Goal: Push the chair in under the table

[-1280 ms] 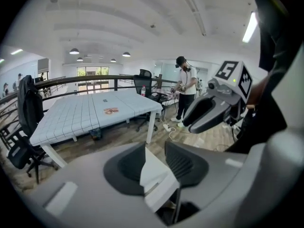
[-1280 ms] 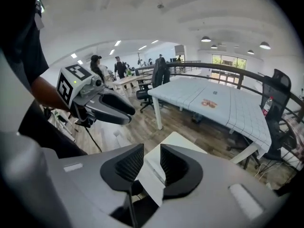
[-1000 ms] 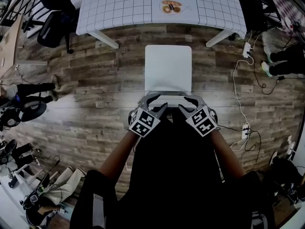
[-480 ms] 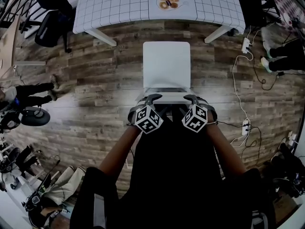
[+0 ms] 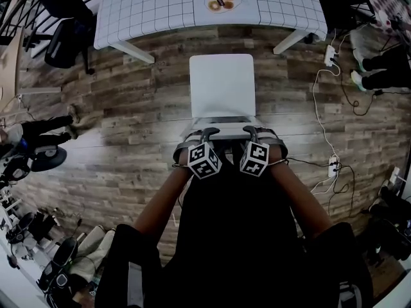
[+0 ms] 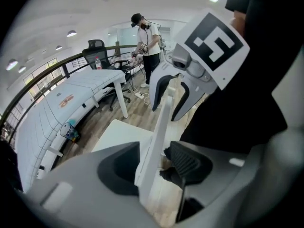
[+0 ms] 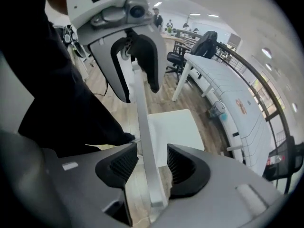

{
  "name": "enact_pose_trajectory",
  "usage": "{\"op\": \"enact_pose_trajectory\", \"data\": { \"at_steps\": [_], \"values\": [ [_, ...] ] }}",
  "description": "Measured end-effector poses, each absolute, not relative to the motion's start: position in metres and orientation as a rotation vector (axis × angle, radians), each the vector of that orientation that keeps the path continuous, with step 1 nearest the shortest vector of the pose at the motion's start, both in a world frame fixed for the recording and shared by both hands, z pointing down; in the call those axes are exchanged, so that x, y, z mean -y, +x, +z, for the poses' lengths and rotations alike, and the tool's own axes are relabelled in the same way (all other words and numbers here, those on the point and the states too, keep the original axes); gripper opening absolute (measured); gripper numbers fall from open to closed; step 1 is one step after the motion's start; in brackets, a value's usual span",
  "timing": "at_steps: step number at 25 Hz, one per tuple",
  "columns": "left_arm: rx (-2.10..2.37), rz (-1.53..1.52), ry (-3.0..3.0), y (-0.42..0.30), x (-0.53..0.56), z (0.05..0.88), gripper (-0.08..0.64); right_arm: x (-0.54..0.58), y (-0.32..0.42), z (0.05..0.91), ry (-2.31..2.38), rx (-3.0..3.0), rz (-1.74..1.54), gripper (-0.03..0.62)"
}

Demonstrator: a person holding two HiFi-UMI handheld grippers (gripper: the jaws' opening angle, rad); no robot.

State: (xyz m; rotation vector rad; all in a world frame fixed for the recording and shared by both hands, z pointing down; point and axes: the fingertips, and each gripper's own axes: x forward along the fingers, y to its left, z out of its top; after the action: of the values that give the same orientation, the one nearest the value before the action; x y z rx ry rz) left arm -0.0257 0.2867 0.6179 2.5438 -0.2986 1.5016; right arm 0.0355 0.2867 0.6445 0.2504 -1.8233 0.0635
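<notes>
A white chair (image 5: 221, 85) stands on the wood floor, its seat facing the white grid-cloth table (image 5: 160, 8) with a gap of floor between them. Its backrest top edge (image 5: 221, 119) lies nearest me. My left gripper (image 5: 206, 135) and right gripper (image 5: 249, 133) sit side by side over that edge, pointing steeply down. In the left gripper view the thin backrest (image 6: 159, 137) runs between the left gripper's (image 6: 152, 167) open jaws, with the right gripper (image 6: 175, 89) further along it. In the right gripper view the backrest (image 7: 142, 127) passes between the right gripper's (image 7: 148, 163) open jaws, a gap on each side.
Cables and power strips (image 5: 332, 165) trail over the floor at the right. A black office chair (image 5: 64, 37) stands left of the table. A person (image 6: 149, 46) works at a far desk. A small bin (image 6: 71, 129) sits under the table.
Both grippers have sunk onto the backrest's top edge, rolled and drawn closer together. Their jaws stand wider than a second ago. The chair has not shifted on the floor.
</notes>
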Motion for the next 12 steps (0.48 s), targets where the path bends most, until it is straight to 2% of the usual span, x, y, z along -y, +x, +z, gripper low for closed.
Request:
{"op": "enact_pose_trajectory", "data": {
  "at_steps": [12],
  "values": [
    [0.092,1.758,2.567,-0.022,-0.288,0.655,0.204,-0.278,0.022,0.668,0.172,1.812,0.007,0.196]
  ]
}}
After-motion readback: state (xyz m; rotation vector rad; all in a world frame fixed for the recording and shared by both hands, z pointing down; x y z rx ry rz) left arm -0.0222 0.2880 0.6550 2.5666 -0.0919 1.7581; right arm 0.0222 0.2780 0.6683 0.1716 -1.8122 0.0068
